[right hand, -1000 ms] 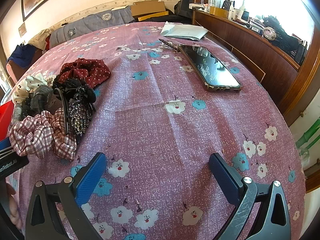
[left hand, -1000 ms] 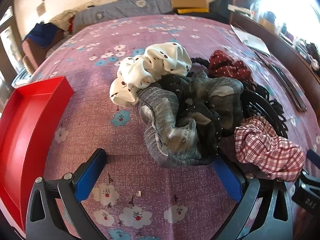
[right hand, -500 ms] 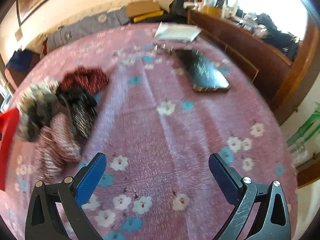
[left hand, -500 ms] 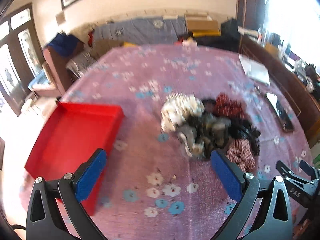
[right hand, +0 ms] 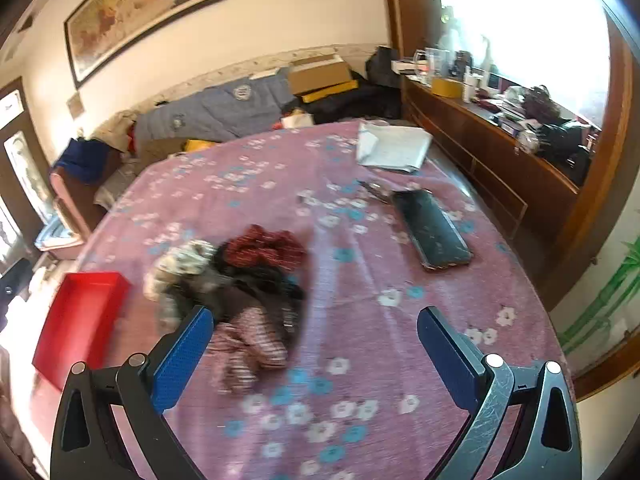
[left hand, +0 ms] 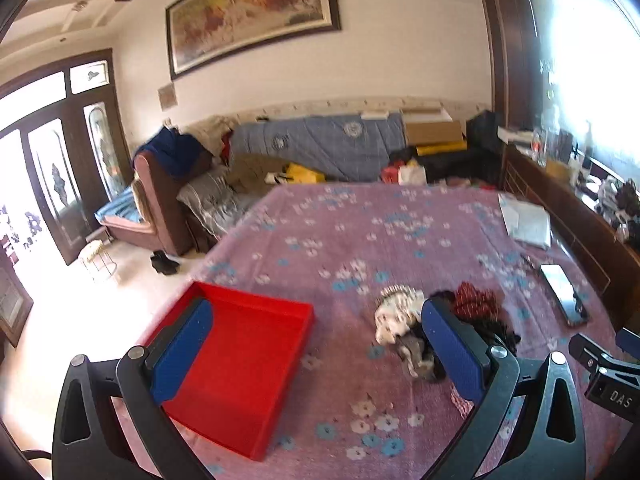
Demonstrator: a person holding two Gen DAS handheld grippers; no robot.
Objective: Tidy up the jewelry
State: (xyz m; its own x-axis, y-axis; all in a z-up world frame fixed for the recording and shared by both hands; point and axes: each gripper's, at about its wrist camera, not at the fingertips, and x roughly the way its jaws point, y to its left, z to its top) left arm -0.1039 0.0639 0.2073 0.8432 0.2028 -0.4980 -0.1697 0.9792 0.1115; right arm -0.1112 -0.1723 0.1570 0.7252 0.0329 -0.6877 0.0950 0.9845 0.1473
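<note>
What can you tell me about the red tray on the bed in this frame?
The red tray is a shallow, square-cornered open box with low upright walls, plain glossy red like plastic. It lies flat on the purple floral bedspread near the bed's edge, apart from the pile of scrunchies. Nothing shows inside it; the left gripper, jaws open, hangs above and hides one corner without touching. The right wrist view shows it smaller and likewise bare.

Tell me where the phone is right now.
The phone lies flat on the flowered bedspread toward its right side, near the wooden sideboard, right of the scrunchie pile.
</note>
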